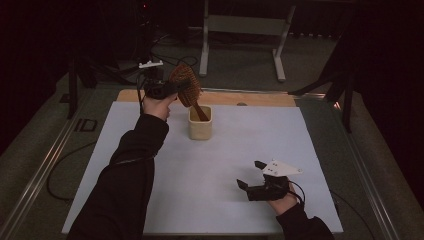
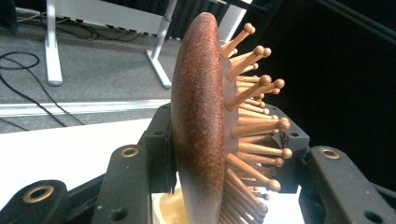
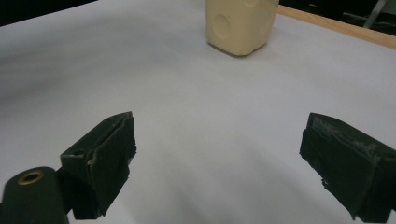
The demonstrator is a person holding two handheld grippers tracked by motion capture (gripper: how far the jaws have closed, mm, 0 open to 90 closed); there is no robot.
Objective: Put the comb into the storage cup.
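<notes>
1. A cream cup [image 1: 200,123] stands upright on the white table [image 1: 225,165], toward its far edge; it serves as the landmark here.
2. The person's left arm stretches forward from the near edge, sleeve dark, with the hand raised just left of the cup.
3. The left gripper [image 1: 172,89] points sideways toward the cup, its jaws clamped on the head of a wooden hairbrush [image 1: 186,85].
4. The hairbrush tilts, its head above the cup and its handle reaching down into the cup.
5. The right gripper [image 1: 251,175] rests low on the table, well nearer than the cup and to its right, jaws spread apart and holding nothing.
</notes>
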